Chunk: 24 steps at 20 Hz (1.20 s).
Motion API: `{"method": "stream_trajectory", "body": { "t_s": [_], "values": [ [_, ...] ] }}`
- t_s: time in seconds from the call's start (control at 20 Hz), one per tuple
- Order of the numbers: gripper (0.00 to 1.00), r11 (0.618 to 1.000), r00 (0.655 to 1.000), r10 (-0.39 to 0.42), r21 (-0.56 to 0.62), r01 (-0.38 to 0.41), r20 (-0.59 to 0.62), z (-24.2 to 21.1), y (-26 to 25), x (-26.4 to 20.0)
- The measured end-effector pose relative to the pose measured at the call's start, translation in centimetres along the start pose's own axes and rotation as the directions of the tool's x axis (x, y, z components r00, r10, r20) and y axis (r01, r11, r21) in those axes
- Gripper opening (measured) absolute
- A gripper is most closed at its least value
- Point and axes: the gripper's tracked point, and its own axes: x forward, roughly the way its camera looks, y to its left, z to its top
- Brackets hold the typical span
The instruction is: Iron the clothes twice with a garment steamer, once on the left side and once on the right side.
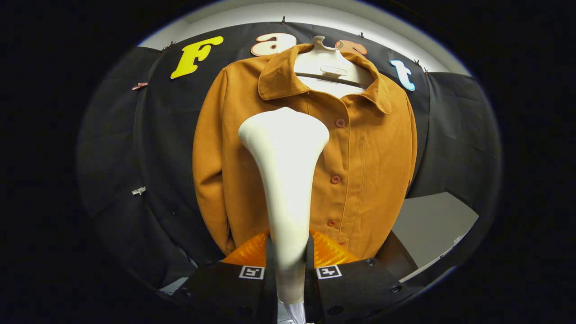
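A white garment steamer (286, 180) stands up from between the two fingers, its handle clamped by them and its wide head held high. My gripper (289, 256) is shut on the steamer's handle. Beyond the head hangs an orange-brown button-up shirt (369, 171) on a white hanger (325, 58), spread flat against the black cloth wall. The steamer head sits in front of the shirt's chest, just left of the button line, below the collar. I cannot tell whether the head touches the cloth. The steamer hides part of the shirt's left front.
The black cloth wall (148, 148) runs behind and to both sides of the shirt. A grey table surface (432, 225) lies low on the right, beside the shirt's hem. A small white clip (138, 191) is pinned to the wall on the left.
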Motion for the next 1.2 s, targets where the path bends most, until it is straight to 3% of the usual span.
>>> {"method": "stream_trajectory", "body": {
  "t_s": [0.4, 1.2],
  "values": [
    [0.27, 0.999, 0.999, -0.042, -0.023, 0.043, 0.013, -1.2, 0.3, 2.2],
    [0.27, 0.999, 0.996, -0.024, -0.025, 0.022, -0.09, -13.6, 0.1, 3.4]
  ]
}}
